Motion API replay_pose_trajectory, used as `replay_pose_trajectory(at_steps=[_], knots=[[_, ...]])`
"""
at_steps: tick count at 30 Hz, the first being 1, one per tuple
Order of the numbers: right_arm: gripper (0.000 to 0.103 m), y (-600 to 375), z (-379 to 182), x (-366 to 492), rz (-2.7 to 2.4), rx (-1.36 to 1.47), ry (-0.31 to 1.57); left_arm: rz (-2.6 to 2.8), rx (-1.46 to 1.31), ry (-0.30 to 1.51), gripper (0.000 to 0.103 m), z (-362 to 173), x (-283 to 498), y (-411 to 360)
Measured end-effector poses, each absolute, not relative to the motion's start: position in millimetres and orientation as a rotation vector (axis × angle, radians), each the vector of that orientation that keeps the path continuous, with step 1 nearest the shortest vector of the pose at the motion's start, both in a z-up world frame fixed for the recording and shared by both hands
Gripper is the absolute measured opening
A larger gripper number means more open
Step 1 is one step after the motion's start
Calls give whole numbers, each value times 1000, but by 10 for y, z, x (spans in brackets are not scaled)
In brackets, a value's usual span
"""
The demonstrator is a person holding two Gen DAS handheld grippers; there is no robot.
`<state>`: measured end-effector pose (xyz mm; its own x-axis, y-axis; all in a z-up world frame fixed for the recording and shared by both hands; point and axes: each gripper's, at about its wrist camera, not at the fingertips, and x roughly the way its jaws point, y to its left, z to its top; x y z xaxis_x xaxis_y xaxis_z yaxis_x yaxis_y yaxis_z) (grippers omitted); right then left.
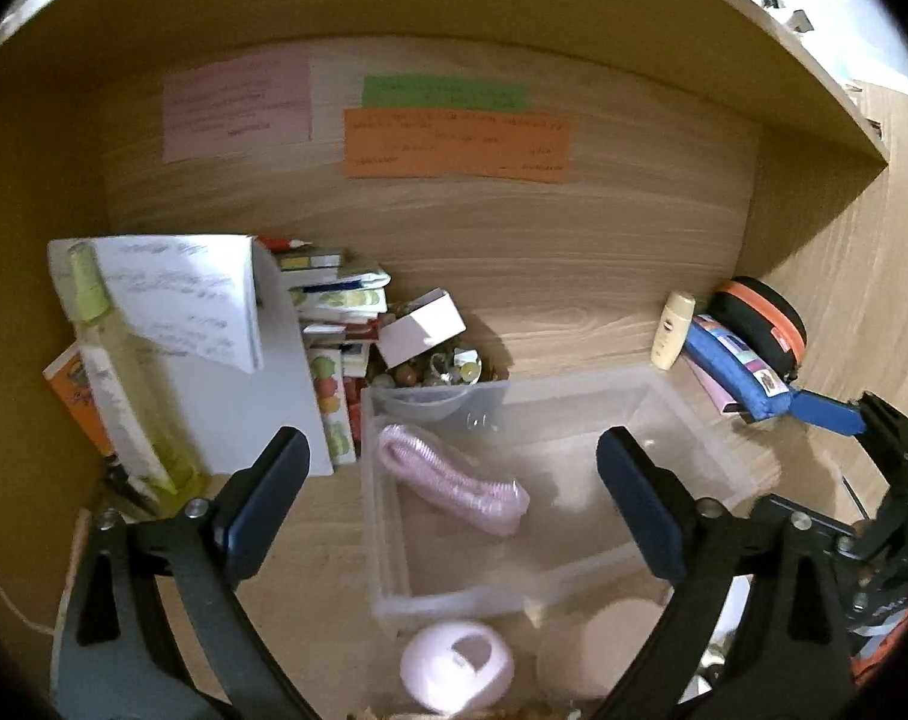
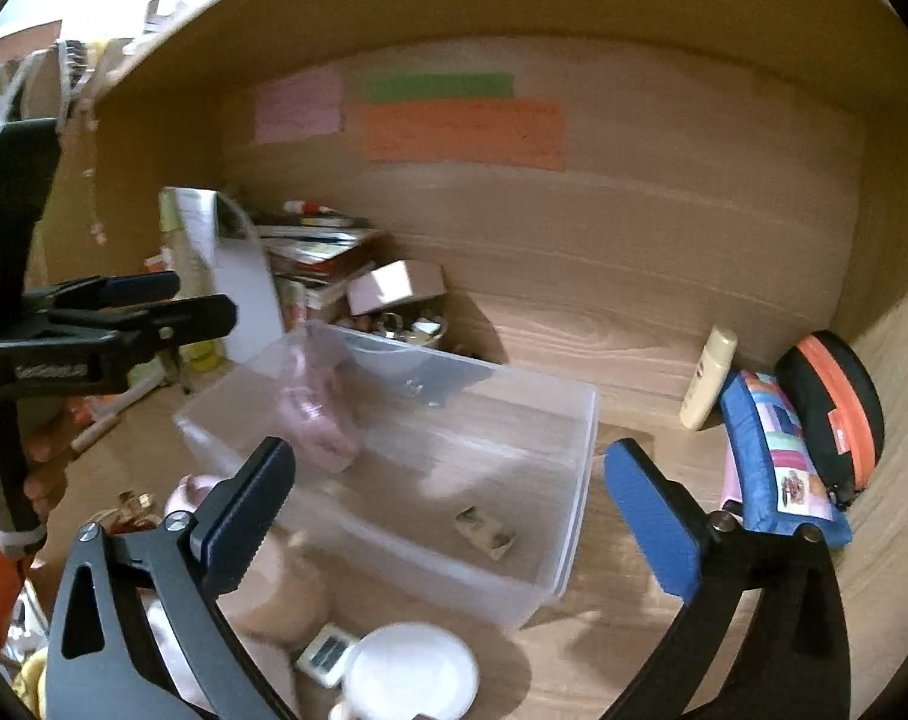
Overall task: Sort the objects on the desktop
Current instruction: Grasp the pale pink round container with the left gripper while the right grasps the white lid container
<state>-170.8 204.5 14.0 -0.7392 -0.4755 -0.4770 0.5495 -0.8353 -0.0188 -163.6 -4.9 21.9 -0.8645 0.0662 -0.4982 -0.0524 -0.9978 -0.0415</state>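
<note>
Both hand-held grippers, left (image 1: 450, 501) & right (image 2: 447, 510), jaws apart, empty, over clear bin (image 1: 682, 420).

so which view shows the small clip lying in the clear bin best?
Right wrist: the clip lies unobstructed on the floor of the clear bin. In the left wrist view it isn't discernible; only the pink coil shows inside.

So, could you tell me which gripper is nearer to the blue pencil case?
Right. The right gripper is just beside the blue pencil case; the left gripper sits farther away, across the clear bin.
</note>
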Motion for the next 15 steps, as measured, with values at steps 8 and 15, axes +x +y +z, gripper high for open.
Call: replay_pose_trajectory(at_steps=[8, 15], knots=[[103, 2185, 92, -1314, -2488, 641, 168, 3000, -824, 16, 100, 133, -1218, -56], [103, 2352, -174, -1286, -2473, 797, 29, 2996, -881, 19, 101, -60, -992, -189]])
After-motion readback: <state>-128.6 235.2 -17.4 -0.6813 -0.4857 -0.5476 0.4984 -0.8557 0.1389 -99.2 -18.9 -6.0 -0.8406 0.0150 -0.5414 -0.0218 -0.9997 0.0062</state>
